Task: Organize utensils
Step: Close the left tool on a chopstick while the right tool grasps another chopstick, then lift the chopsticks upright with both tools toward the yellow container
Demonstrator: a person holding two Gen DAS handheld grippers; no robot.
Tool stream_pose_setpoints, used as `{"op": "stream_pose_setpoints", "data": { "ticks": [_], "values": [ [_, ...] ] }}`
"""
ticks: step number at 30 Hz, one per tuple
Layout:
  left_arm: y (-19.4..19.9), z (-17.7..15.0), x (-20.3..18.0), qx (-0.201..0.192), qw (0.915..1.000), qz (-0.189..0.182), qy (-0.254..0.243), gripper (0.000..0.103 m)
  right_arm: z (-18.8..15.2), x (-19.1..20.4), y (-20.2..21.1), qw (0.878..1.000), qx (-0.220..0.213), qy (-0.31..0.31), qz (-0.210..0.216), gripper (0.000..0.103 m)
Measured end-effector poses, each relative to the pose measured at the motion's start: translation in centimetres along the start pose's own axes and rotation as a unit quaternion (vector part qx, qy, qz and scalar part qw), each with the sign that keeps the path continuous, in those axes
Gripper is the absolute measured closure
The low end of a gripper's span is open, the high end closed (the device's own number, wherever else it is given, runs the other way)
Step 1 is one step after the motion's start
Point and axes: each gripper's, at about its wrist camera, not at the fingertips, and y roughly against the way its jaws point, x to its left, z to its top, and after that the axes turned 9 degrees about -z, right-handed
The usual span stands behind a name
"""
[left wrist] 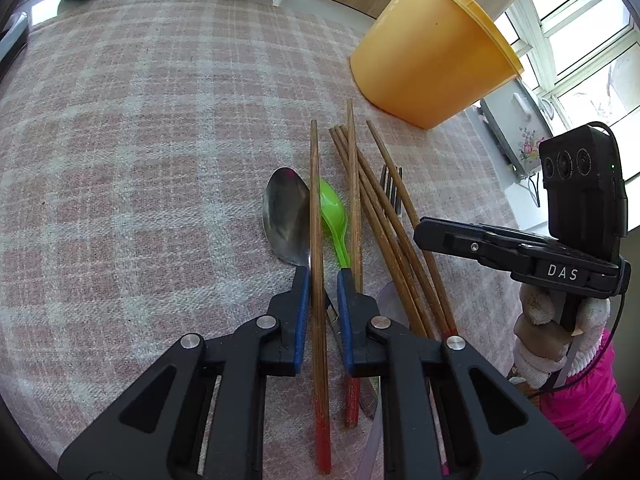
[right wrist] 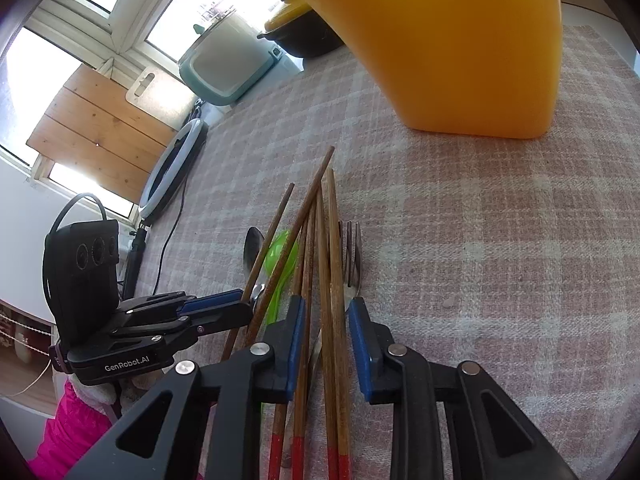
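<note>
Several red-tipped wooden chopsticks point(left wrist: 384, 220) lie in a loose pile on the plaid cloth point(left wrist: 140, 140), over a metal spoon point(left wrist: 286, 220), a green plastic spoon point(left wrist: 332, 212) and a fork point(left wrist: 394, 188). My left gripper point(left wrist: 323, 280) straddles one chopstick point(left wrist: 316, 208) that rests against the left pad, with a gap to the right pad. My right gripper point(right wrist: 326, 316) straddles several chopsticks point(right wrist: 334, 264), with slivers of space still showing beside them. An upright yellow tub point(left wrist: 432, 60) stands just beyond the pile. Each gripper shows from the side in the other's view: right gripper point(left wrist: 420, 232), left gripper point(right wrist: 244, 304).
A teal cooker point(right wrist: 224, 64), a black pot point(right wrist: 304, 40) and a ring light point(right wrist: 172, 168) sit along the table's far edge under the window. A wooden board point(right wrist: 100, 132) leans there. A gloved hand point(left wrist: 560, 344) with a pink sleeve point(left wrist: 588, 408) holds the right gripper.
</note>
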Motion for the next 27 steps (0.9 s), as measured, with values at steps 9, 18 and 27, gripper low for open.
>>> {"op": "stream_pose_setpoints", "data": {
  "ticks": [9, 18, 27],
  "values": [
    [0.4, -0.1, 0.2, -0.003, 1.0000, -0.006, -0.001, 0.098, 0.1, -0.1, 0.2, 1.000, -0.002, -0.002, 0.002, 0.098],
    [0.3, -0.1, 0.1, -0.003, 1.0000, 0.000, -0.003, 0.098, 0.2, 0.0, 0.1, 1.000, -0.003, 0.003, -0.007, 0.072],
    [0.2, 0.2, 0.2, -0.004, 1.0000, 0.000, -0.003, 0.098, 0.3, 0.1, -1.0, 1.000, 0.012, 0.006, 0.004, 0.097]
  ]
}}
